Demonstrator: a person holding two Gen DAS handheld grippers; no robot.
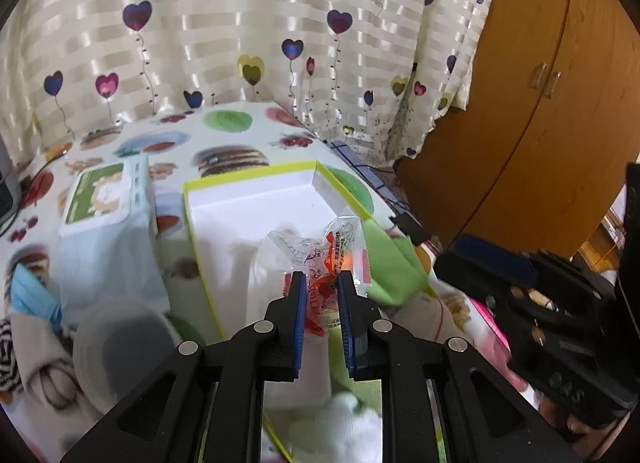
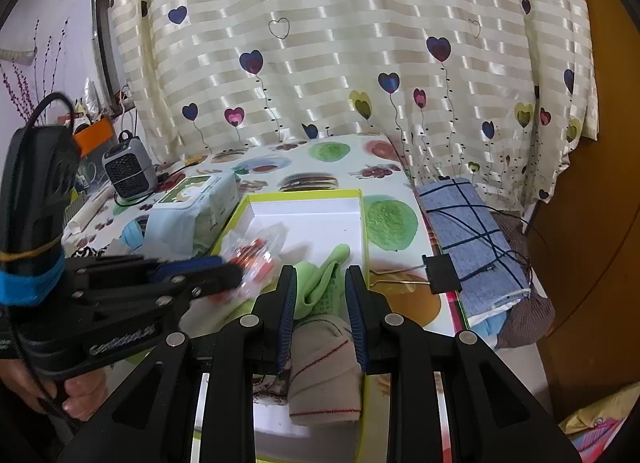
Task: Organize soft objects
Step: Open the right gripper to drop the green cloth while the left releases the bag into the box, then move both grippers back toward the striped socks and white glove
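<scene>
Left tongs: left tongs (image 1: pixel 322 283) angle downward over the near part of the box, clenched on a crinkled clear plastic packet (image 1: pixel 320 255) with red print; in the right wrist view these tongs (image 2: pixel 224 273) reach in from the left, borne by a hand (image 2: pixel 76 395) wrapped round the black handle low at the left.
Right tongs: right tongs (image 2: pixel 320 283) tilt down at the box's near edge, jaws parted and released; green cloth (image 2: pixel 324 279) and beige sock (image 2: pixel 324 367) lie between the blue pads, and I cannot tell whether either pad touches them.
Box: shallow white box (image 2: pixel 304 219) with a yellow-green rim, open, sitting on the table (image 2: pixel 340 151) with its food-print cover.
Box contents: far half bare white; nearer, the packet is held over it, the green cloth drapes across the right rim, and the beige sock with thin red stripes lies at the near end.
Beside the box: wet-wipe pack (image 2: pixel 200 195) with a green label stands just left of it, pale blue cloth (image 2: pixel 172 227) bunched against it.
Right of the box: black binder clip (image 2: pixel 440 273) rests on the table near the rim; a folded blue checked cloth (image 2: pixel 472 231) lies beyond the table edge.
Backdrop: striped curtain (image 2: pixel 340 43) with heart balloons hangs behind the table; a small grey heater (image 2: pixel 128 171) sits at the far left.
</scene>
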